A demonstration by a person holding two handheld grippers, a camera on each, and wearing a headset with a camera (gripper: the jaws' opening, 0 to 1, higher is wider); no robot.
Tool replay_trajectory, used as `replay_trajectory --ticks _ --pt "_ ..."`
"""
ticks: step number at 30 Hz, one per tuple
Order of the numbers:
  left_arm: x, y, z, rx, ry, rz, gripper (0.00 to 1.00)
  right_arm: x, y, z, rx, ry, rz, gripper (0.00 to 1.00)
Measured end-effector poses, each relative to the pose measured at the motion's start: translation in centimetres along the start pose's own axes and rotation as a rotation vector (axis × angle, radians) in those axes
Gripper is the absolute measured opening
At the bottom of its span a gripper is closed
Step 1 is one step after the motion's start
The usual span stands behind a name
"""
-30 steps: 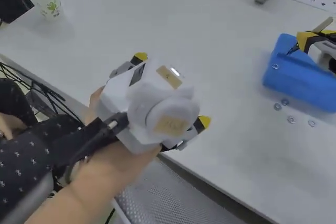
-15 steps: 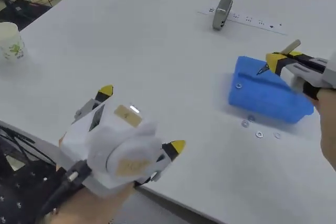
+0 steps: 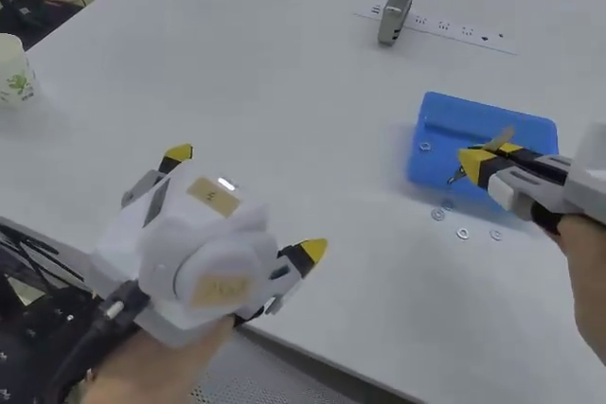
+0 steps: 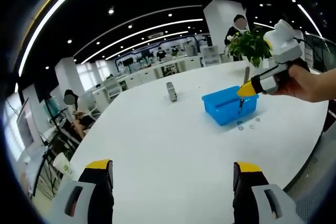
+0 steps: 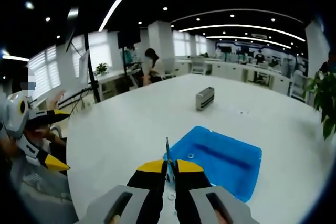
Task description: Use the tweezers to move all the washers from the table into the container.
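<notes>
Clamping the tweezers [image 3: 499,140] between jaws drawn almost together, the right gripper [image 3: 476,166] sits at the right edge of the head view, over the near rim of the blue container [image 3: 473,118]. The tweezers stand up through the yellow jaw tips, and their lower points reach down toward the front wall of the container; whether they touch it cannot be told. One washer [image 3: 424,147] lies inside the container near its left wall. Three more washers [image 3: 463,233] lie on the white table [image 3: 284,73] just below the container, close together in a loose row. The left gripper [image 3: 245,202] is at the lower left of the frame, well apart from the container, its jaws spread wide and grasping nothing. In the left gripper view the right gripper and the container show at the upper right. A grey metal object [image 3: 396,8] rests at the top centre beside a white power strip [image 3: 445,27], and a paper cup [image 3: 11,71] stands at the left edge.
</notes>
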State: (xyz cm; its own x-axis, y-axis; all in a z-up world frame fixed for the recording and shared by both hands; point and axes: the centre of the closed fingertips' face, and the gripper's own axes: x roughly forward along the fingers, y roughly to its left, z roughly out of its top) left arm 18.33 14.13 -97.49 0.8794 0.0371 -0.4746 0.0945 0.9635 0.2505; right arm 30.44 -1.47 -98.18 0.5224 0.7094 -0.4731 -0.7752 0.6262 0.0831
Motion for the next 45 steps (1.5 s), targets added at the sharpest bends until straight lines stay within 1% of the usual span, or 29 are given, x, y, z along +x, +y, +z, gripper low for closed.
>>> replay_trajectory --ticks 6,9,11,13,21,25,30,33,34,35,40,45 --pt "-0.2 0.3 0.3 -0.011 -0.015 0.011 0.97 0.2 0.3 -1.2 -0.003 0.037 -0.002 0.03" --pt "-0.3 0.3 0.4 -0.013 -0.024 0.013 0.97 0.3 0.3 -2.1 -0.024 0.069 -0.007 0.03" --pt "-0.3 0.3 0.4 -0.013 -0.023 0.011 0.97 0.3 0.2 -2.5 -0.021 0.084 -0.007 0.03" --pt "-0.2 0.2 0.4 -0.01 -0.02 0.004 0.97 0.3 0.0 -2.8 -0.01 0.086 -0.009 0.03" --pt "-0.1 0.2 0.1 -0.002 -0.005 0.005 0.97 0.7 -0.6 -2.8 0.007 0.077 -0.024 0.03" --pt "0.0 0.1 0.0 0.003 0.001 0.005 0.97 1.0 -0.9 -3.1 0.005 0.078 -0.029 0.03" --pt "0.0 0.1 0.0 0.005 0.006 0.005 0.96 1.0 -1.1 -3.3 0.052 0.069 -0.036 0.03" --pt "0.0 0.2 -0.1 0.008 0.012 0.009 0.96 1.0 -1.4 -3.3 0.013 0.065 -0.067 0.03" --pt "-0.1 0.3 0.0 0.006 0.005 0.016 0.96 1.0 -1.3 -3.4 0.021 0.066 -0.064 0.03" --pt "-0.1 0.4 0.1 0.004 0.001 0.021 0.95 1.1 -1.3 -3.3 0.035 0.056 -0.063 0.03" --pt "-0.1 0.6 0.0 -0.001 0.007 0.03 0.95 1.3 -1.3 -3.2 0.05 0.056 -0.063 0.03" --pt "-0.1 0.6 -0.2 0.003 0.013 0.029 0.95 1.5 -0.9 -3.1 0.045 0.056 -0.05 0.03"
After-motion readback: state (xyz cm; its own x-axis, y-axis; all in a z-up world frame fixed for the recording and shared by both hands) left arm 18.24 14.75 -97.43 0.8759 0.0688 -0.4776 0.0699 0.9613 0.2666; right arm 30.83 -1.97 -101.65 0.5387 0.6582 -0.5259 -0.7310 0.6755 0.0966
